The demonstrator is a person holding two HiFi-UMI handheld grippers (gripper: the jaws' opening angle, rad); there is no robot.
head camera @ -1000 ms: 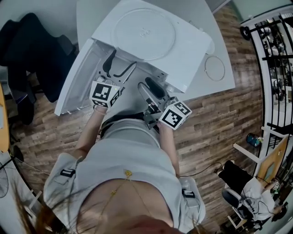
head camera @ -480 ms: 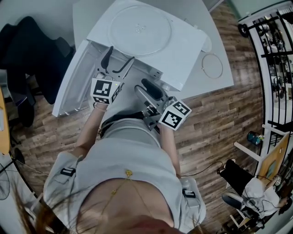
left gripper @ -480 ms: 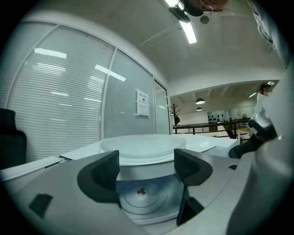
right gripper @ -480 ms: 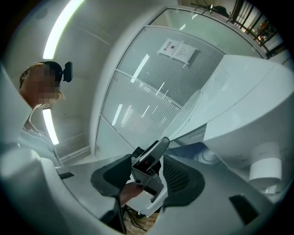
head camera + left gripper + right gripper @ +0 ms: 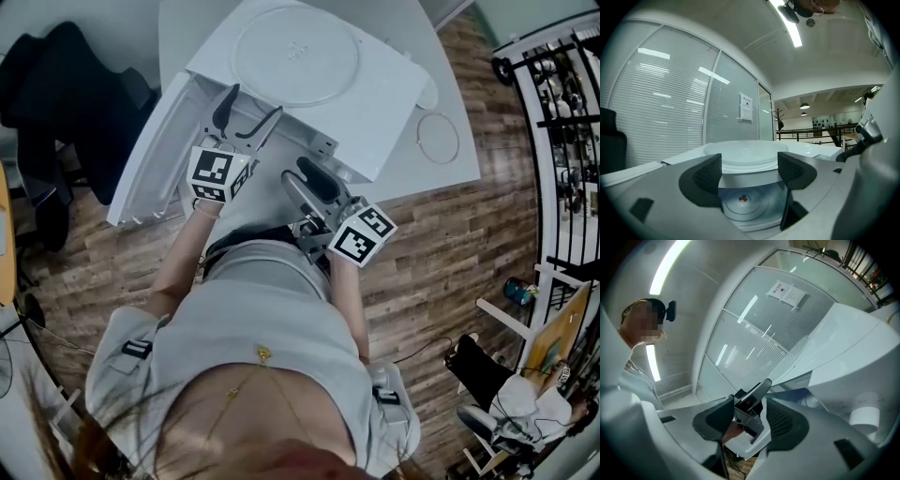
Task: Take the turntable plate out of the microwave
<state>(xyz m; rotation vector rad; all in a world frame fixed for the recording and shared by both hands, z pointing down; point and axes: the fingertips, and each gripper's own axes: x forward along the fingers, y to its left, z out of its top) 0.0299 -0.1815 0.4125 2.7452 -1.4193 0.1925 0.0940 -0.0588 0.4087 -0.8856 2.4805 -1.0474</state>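
The round glass turntable plate (image 5: 295, 54) lies flat on top of the white microwave (image 5: 384, 98), whose door (image 5: 150, 159) hangs open to the left. In the left gripper view the plate (image 5: 745, 153) shows on the roof above the cavity, with the drive hub (image 5: 742, 199) on the cavity floor below. My left gripper (image 5: 246, 111) (image 5: 749, 171) is open at the cavity mouth with nothing between its pads. My right gripper (image 5: 302, 176) (image 5: 749, 420) is open too, just right of the left one in front of the microwave, holding nothing.
A thin roller ring (image 5: 439, 138) lies on the white table (image 5: 441, 183) right of the microwave. A dark coat on a chair (image 5: 66, 94) stands at the left. Black railings (image 5: 562, 103) run along the right, and a person sits at the lower right (image 5: 506, 394).
Nothing has visibly changed apart from a slight shift of the head view; both grippers stay open in front of the microwave.
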